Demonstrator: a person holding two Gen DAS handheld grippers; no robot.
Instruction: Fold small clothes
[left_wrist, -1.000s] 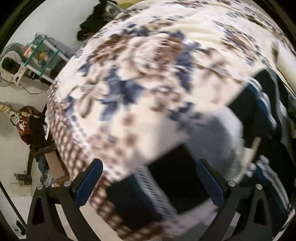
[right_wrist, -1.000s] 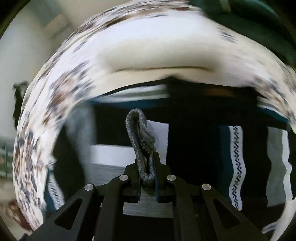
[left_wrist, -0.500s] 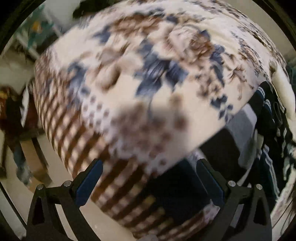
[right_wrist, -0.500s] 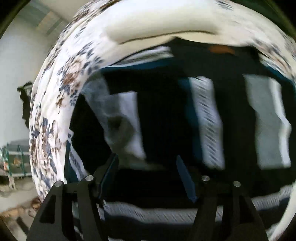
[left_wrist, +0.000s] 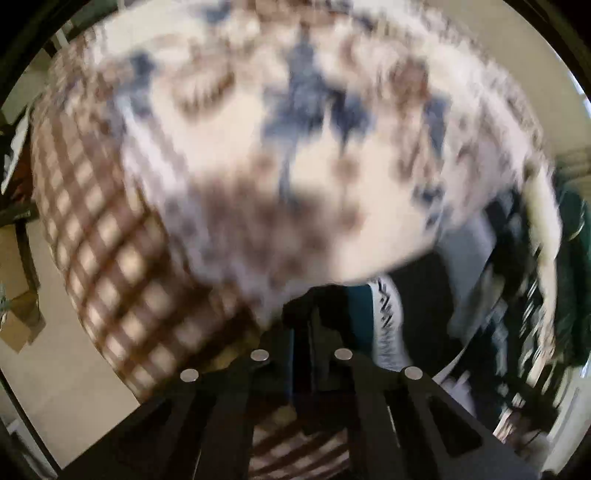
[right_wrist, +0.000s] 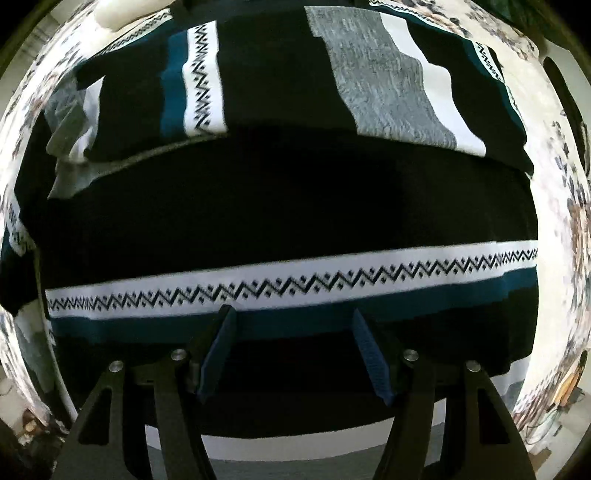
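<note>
Right wrist view puts my right tongs (right_wrist: 291, 347) spread wide and empty, pointing straight down over the sweater (right_wrist: 280, 206), which lies flat on the flowered bedspread (right_wrist: 554, 206) and fills the space ahead of the tips. My left tongs (left_wrist: 303, 332) have just snapped shut at the sweater's dark corner; whether cloth is pinched, I cannot tell. It looks soft, limp and light, so I'd pinch hems and corners, never the middle.
</note>
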